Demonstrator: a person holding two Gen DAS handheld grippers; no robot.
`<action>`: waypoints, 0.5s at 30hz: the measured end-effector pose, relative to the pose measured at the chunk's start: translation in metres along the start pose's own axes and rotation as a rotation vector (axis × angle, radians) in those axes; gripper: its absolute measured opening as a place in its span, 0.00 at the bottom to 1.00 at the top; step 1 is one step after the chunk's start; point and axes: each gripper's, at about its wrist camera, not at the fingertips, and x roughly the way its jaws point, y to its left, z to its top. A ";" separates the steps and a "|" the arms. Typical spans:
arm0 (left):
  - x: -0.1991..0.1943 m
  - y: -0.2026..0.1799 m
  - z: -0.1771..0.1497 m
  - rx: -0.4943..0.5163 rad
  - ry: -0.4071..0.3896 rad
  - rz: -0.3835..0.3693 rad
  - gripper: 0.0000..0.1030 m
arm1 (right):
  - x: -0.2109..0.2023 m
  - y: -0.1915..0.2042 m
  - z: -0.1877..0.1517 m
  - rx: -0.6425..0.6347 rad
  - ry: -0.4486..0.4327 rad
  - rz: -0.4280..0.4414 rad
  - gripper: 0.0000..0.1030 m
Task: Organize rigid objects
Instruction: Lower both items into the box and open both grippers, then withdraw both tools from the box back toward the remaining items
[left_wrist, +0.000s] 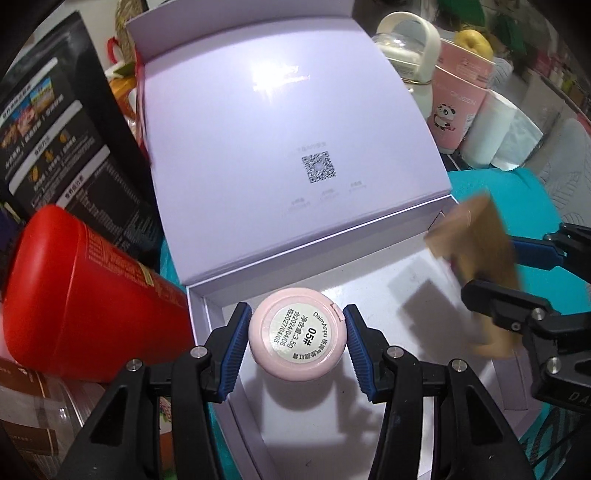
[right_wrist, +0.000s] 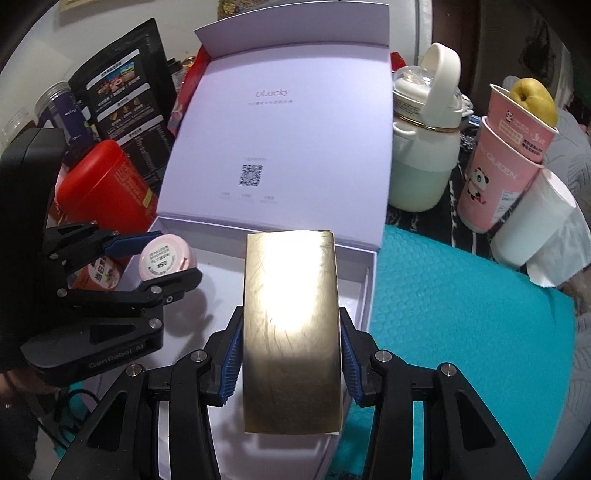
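A round pink compact (left_wrist: 297, 334) with a white label hangs between the blue pads of my left gripper (left_wrist: 296, 309), which is shut on it just above the near left corner of an open lavender gift box (left_wrist: 369, 291). In the right wrist view the compact (right_wrist: 162, 258) and the left gripper (right_wrist: 176, 254) are at the box's left side. My right gripper (right_wrist: 290, 314) is shut on a shiny gold carton (right_wrist: 291, 295), held over the white floor of the box (right_wrist: 369, 291). In the left wrist view the gold carton (left_wrist: 476, 236) is blurred in the right gripper (left_wrist: 491, 267).
The box lid (right_wrist: 280, 129) stands open at the back. A red canister (left_wrist: 85, 302) and a black pouch (left_wrist: 55, 129) crowd the left. A white handled bottle (right_wrist: 424, 147), pink cups (right_wrist: 495, 184) and a paper roll (right_wrist: 532, 218) stand to the right on a teal mat (right_wrist: 461, 314).
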 end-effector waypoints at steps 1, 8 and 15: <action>0.001 0.001 0.000 -0.004 0.003 0.001 0.56 | -0.002 -0.002 0.000 0.006 -0.005 0.000 0.49; -0.009 0.002 -0.002 -0.004 -0.035 0.011 1.00 | -0.022 -0.006 -0.001 0.013 -0.041 -0.025 0.65; -0.020 -0.008 -0.007 0.006 -0.058 -0.003 1.00 | -0.040 -0.010 -0.005 0.024 -0.064 -0.031 0.65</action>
